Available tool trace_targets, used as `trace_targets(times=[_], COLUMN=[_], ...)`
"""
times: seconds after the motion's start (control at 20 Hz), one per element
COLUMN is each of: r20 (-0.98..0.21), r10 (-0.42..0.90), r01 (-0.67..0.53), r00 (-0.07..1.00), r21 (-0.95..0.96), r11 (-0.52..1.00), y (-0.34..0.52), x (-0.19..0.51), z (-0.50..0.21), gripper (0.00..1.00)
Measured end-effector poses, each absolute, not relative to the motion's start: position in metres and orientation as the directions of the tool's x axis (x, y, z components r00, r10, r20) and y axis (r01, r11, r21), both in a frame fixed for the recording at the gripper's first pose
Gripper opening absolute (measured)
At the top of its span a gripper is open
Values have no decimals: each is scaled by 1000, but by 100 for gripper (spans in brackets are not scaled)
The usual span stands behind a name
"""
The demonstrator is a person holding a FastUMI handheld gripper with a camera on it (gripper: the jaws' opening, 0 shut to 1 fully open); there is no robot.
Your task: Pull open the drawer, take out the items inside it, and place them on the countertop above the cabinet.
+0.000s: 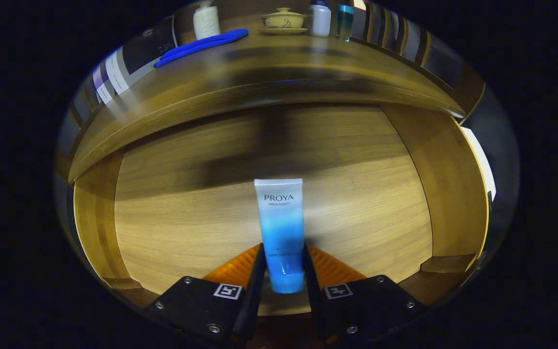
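The wooden drawer (pixel 172 228) stands pulled open below me, and I look down onto its bare floor. A white-to-blue cosmetic tube (pixel 281 228) stands between my fingers, cap end toward me. My gripper (pixel 283 264) is shut on the tube's lower half, both fingers pressing its sides. Above the drawer runs the wooden countertop (pixel 269 68). On it lie a blue flat object (pixel 201 46), a white bottle (pixel 206 22), a lidded ceramic cup on a saucer (pixel 284 20), a white jar (pixel 320 19) and a teal bottle (pixel 344 22).
The drawer's side walls (pixel 446 184) rise to the left and right of the tube. The countertop's front edge (pixel 259 94) overhangs the far end of the drawer. Dark and pale boxes (pixel 129 58) line the back of the counter.
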State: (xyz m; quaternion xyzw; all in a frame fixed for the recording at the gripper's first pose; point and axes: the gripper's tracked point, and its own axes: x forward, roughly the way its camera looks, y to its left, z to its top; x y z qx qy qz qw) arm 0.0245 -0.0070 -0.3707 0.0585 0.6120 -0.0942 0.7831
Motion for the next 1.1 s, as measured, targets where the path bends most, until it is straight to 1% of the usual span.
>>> trace_targets(times=[0.2, 0.65, 0.9, 1.1], r20=[-964, -919, -879, -843], r10=[-85, -161, -210, -237], r01=[214, 158, 155, 157], r00=[250, 360, 427, 483], r21=[-31, -110, -157, -182], r11=[976, 981, 975, 971], y=[-8, -8, -17, -20], x=[23, 12, 5, 12], z=[-366, -321, -284, -251], gripper=[42, 42, 41, 41])
